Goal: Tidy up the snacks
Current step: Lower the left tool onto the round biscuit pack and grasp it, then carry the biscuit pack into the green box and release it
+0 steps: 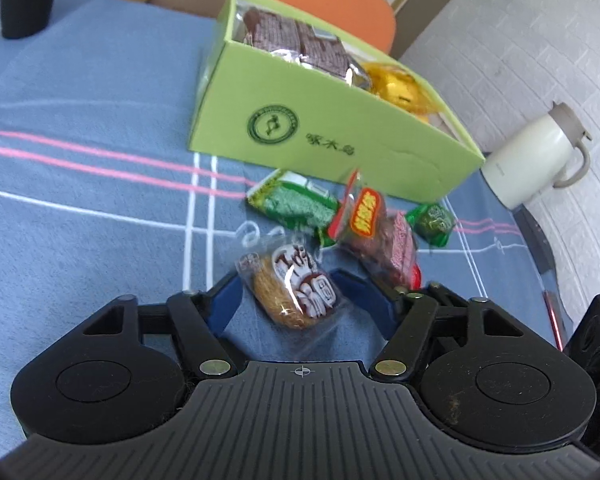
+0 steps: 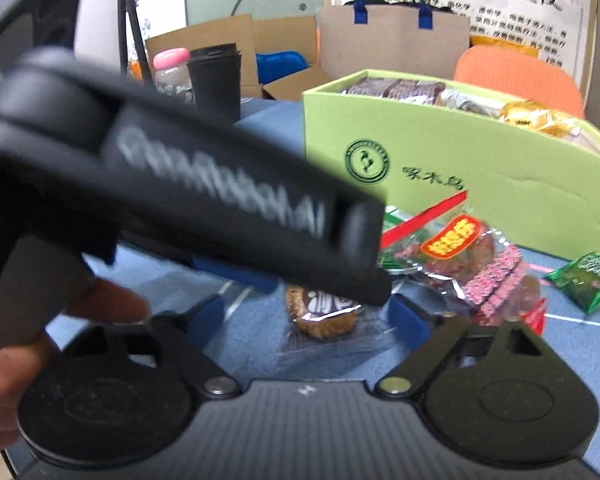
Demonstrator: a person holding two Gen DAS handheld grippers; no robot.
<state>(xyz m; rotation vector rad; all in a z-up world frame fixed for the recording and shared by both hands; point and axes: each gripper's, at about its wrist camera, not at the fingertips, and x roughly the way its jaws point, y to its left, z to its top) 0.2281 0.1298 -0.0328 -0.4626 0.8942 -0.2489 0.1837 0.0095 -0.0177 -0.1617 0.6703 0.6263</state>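
Green box (image 1: 340,136) at upper centre already holds several packets. Four snacks wait on the cloth (image 1: 80,200) below it. Our left gripper (image 1: 292,300) straddles the round cake packet (image 1: 290,286), pads apart; right gripper (image 2: 308,316) likewise open.

Left gripper (image 1: 290,292) tilted downward toward the counter (image 1: 80,208), blue fingers (image 1: 228,300) partly closed around a wrapped round pastry (image 1: 290,292); pad contact unclear. Right gripper (image 2: 306,316) also angled down, blue fingers (image 2: 410,316) set apart either side of the same pastry, not visibly pressing it. The left gripper's black body crosses the right wrist view. Bare fingers of the person's left hand (image 2: 104,300) wrap its handle.
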